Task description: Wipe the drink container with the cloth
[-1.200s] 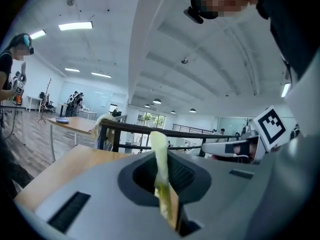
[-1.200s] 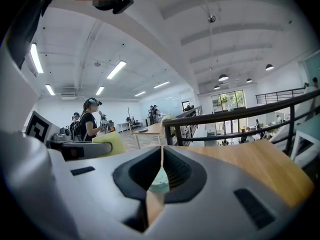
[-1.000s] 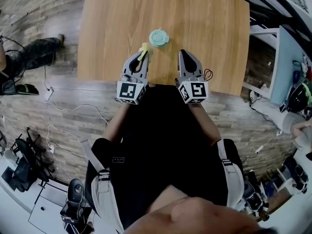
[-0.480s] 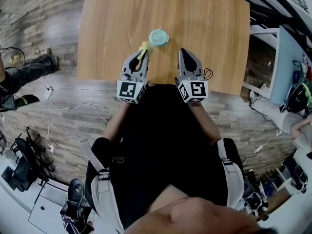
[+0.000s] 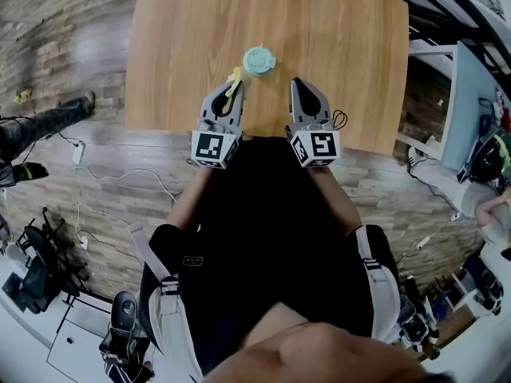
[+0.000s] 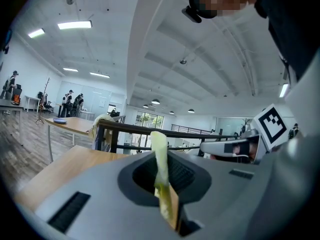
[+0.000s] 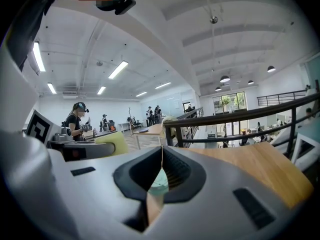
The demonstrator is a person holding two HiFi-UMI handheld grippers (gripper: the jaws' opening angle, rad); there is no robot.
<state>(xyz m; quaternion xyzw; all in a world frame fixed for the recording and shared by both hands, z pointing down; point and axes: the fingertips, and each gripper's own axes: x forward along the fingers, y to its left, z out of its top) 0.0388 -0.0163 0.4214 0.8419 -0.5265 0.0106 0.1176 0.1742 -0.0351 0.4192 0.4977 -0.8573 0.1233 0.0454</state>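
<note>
Both grippers sit almost where they were a second ago; only a bystander's leg [image 5: 48, 118] has drawn back toward the left edge. The left gripper [image 5: 231, 88] pinches the yellow-green cloth [image 6: 160, 159]. The right gripper [image 5: 296, 84] is closed and empty. The mint drink container [image 5: 259, 60] stands at upper centre on the wooden table [image 5: 343, 30], just beyond both tips.

Head view peers steeply down from above the person: table [image 5: 335, 46] at 12 o'clock, left gripper [image 5: 229, 92] and right gripper [image 5: 298, 90] at its near edge. Each gripper view sits low, close behind its own jaws, facing out across that table, and each catches the other gripper, at 3 and 9 o'clock.
</note>
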